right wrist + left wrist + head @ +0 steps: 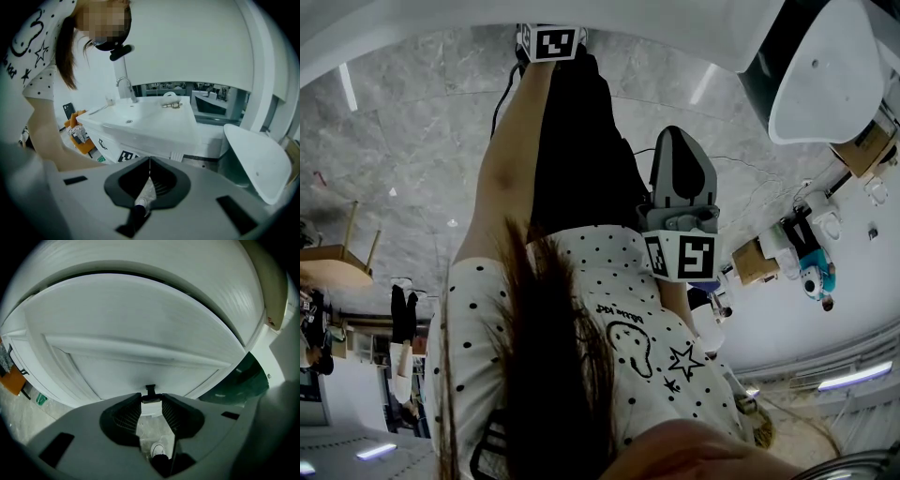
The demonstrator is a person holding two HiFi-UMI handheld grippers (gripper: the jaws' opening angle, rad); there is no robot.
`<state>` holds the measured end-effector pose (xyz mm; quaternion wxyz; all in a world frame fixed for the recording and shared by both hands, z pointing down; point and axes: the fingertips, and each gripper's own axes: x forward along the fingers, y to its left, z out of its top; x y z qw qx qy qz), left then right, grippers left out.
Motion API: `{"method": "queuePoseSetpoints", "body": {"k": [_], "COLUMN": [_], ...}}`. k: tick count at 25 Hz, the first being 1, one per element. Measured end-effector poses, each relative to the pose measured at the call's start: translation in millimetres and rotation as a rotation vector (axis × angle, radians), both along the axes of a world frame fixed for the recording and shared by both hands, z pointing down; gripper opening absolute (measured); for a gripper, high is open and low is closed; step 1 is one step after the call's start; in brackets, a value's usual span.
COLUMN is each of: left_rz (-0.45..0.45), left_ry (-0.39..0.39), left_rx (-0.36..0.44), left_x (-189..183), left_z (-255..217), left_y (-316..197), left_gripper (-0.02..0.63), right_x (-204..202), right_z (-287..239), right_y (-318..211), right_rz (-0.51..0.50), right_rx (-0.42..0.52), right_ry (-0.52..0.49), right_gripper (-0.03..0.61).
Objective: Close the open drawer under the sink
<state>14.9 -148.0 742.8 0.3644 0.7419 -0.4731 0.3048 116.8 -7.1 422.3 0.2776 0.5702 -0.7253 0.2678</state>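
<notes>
The white drawer front point(140, 329) under the sink fills the left gripper view, with the counter edge point(197, 273) above it. A small black handle point(150, 389) sticks out of its lower part, right at the tips of my left gripper point(151, 401), which is open with a gap between its pads. In the right gripper view the sink cabinet point(154, 129) with its faucet point(123, 87) stands ahead. My right gripper point(150, 161) hangs back from it, shut and empty. The person's arm point(47, 136) reaches toward the cabinet.
A white oval basin point(255, 159) stands at the right. An orange stool point(79, 136) sits left of the cabinet. Dark green glass point(243, 380) shows to the right of the drawer. The floor point(422, 141) is grey marble.
</notes>
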Motion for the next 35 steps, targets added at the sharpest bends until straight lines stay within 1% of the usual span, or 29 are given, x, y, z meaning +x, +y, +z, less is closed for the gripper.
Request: {"method": "queuePoseSetpoints", "body": {"k": [3, 7, 9, 12, 18, 20, 22, 23, 25, 27, 28, 30, 35], "left_rz": [-0.011, 0.006, 0.010, 0.008, -0.007, -0.011, -0.014, -0.017, -0.026, -0.042, -0.052, -0.066, -0.048], "left_ry": [0.017, 0.140, 0.177, 0.203, 0.230, 0.228, 0.207, 0.181, 0.099, 0.042, 0.037, 0.052, 0.080], "left_rx": [0.009, 0.024, 0.044, 0.071, 0.120, 0.122, 0.100, 0.074, 0.006, -0.035, -0.038, -0.031, -0.001], "left_x": [1.3, 23.0, 29.0, 32.7, 35.2, 33.7, 27.9, 22.2, 6.4, -3.8, -4.8, -3.8, -2.3], "left_z": [-5.7, -8.2, -10.8, -14.5, -21.7, -21.4, -16.7, -11.7, 0.5, 5.0, 1.5, -10.9, -46.5], "left_y": [-4.9, -8.0, -11.3, -17.5, -31.0, -33.3, -31.7, -28.3, -18.0, -7.3, -2.8, 6.0, 34.2], "left_gripper": [0.140, 0.140, 0.141, 0.141, 0.141, 0.141, 0.141, 0.141, 0.141, 0.143, 0.143, 0.143, 0.142], "right_x": [0.3, -0.7, -2.0, -2.1, -3.1, -4.1, -6.2, -6.9, -7.0, -4.6, -3.1, -1.2, 1.0], "right_z": [1.4, 2.3, 2.6, 2.0, 1.9, 2.7, 4.1, 5.2, 7.4, 6.1, 3.6, -2.1, -8.2], "right_y": [-0.4, -0.6, 0.0, 0.4, 0.9, 2.6, 4.2, 4.7, 6.1, 9.5, 11.5, 13.8, 12.2], "right_rz": [0.001, -0.003, -0.007, -0.012, -0.017, -0.019, -0.020, -0.020, -0.019, -0.018, -0.018, -0.020, -0.029], "right_rx": [-0.002, -0.003, -0.004, -0.007, -0.002, -0.003, -0.001, -0.001, 0.000, 0.000, 0.002, 0.012, 0.035], "right_ry": [-0.001, -0.002, -0.003, -0.003, -0.002, -0.003, -0.004, -0.004, -0.002, -0.001, -0.002, -0.007, -0.015], "right_gripper": [0.012, 0.012, 0.012, 0.012, 0.014, 0.012, 0.013, 0.012, 0.014, 0.012, 0.012, 0.012, 0.014]}}
